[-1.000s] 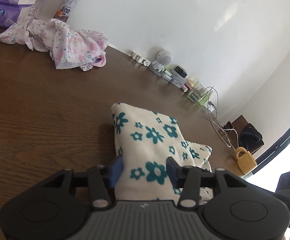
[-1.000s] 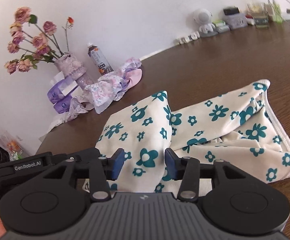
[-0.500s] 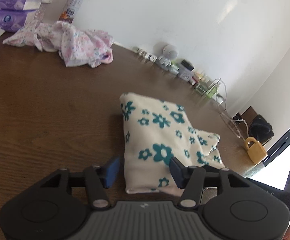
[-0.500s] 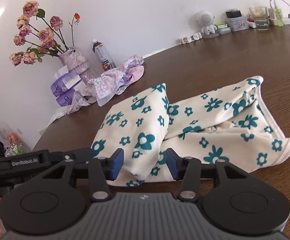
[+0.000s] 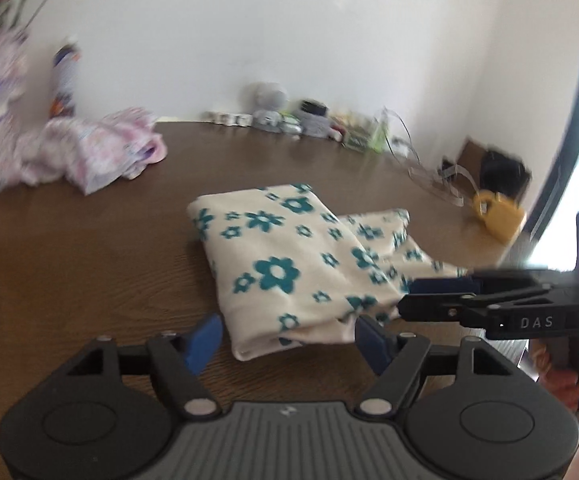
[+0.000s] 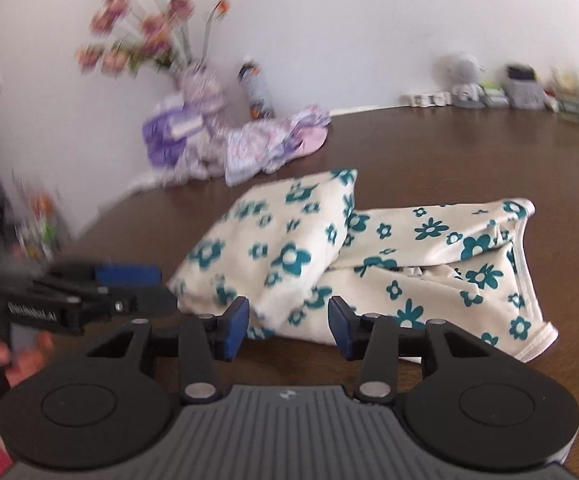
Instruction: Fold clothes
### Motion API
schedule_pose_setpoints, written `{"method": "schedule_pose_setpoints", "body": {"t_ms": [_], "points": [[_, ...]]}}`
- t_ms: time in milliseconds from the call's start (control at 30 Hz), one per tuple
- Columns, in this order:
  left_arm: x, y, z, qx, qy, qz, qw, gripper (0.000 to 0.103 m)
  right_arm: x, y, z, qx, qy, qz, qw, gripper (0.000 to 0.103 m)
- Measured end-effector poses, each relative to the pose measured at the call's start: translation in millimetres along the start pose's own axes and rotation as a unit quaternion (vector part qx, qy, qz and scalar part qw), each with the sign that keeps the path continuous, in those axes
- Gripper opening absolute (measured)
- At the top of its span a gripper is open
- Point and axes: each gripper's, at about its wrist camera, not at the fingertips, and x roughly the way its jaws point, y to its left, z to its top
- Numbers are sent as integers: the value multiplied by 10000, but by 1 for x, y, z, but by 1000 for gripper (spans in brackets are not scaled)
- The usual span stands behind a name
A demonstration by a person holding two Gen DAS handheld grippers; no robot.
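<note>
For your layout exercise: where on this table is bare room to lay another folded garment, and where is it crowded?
Bare wood lies left of the teal-flowered cloth, between it and the pink floral heap, and behind the cloth toward the wall. The wall edge is crowded with small clutter, cables and a yellow mug.

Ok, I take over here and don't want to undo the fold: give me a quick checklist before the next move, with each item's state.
1. Left gripper free of cloth: ok, open, fabric not pinched.
2. Right gripper free of cloth: ok, open, just short of the cloth's near edge.
3. Flowered cloth flat on the table: ok, one half folded over the other.
4. Fold edges aligned: not ok, the lower layer sticks out to the right in the right view.
5. Pink garment clear of the work area: ok, lies apart near the wall.
6. Fine wrinkles: cannot tell, both views are blurred.
</note>
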Motion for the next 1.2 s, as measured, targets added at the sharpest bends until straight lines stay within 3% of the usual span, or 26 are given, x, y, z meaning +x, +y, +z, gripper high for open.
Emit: {"method": "schedule_pose_setpoints", "body": {"t_ms": [100, 367, 433, 533, 633, 700, 800, 933, 967, 1000, 1100, 1200], "points": [[14, -19, -1, 541, 115, 483, 9973, 73, 12, 18, -3, -539, 103, -306, 9980, 44], [30, -21, 1, 709, 91, 1109, 9913, 72, 28, 45, -4, -1276, -243, -1070, 9857, 41], [29, -18, 2, 631, 7, 1081, 9921, 68, 26, 46, -5, -1287, -440, -1083, 9848, 41], [29, -16, 2, 584, -49, 918, 9941, 46, 27, 46, -8, -1310, -533, -1080, 9840, 39], [30, -18, -1, 709, -111, 938, 9930, 30, 31, 46, -11, -1339, -514, -1040, 9842, 25], [29, -14, -2, 571, -145, 889, 9943, 31, 34, 47, -13, -1354, -512, -1073, 9836, 21], [24, -9, -5, 392, -152, 877, 9953, 43, 37, 49, -14, -1370, -476, -1104, 9832, 20], [21, -4, -11, 239, -146, 805, 9964, 43, 40, 47, -15, -1275, -383, -1074, 9853, 19], [21, -2, -12, 190, -162, 775, 9967, 41, 41, 46, -15, -1245, -362, -1063, 9858, 19], [21, -1, -13, 131, -179, 736, 9970, 31, 41, 46, -15, -1216, -331, -1057, 9864, 19], [18, 7, -13, -157, -295, 565, 9978, 14, 42, 46, -15, -1165, -243, -1084, 9870, 18], [16, 18, -15, -541, -402, 356, 9971, 10, 42, 50, -15, -1266, -176, -1143, 9852, 16]]}}
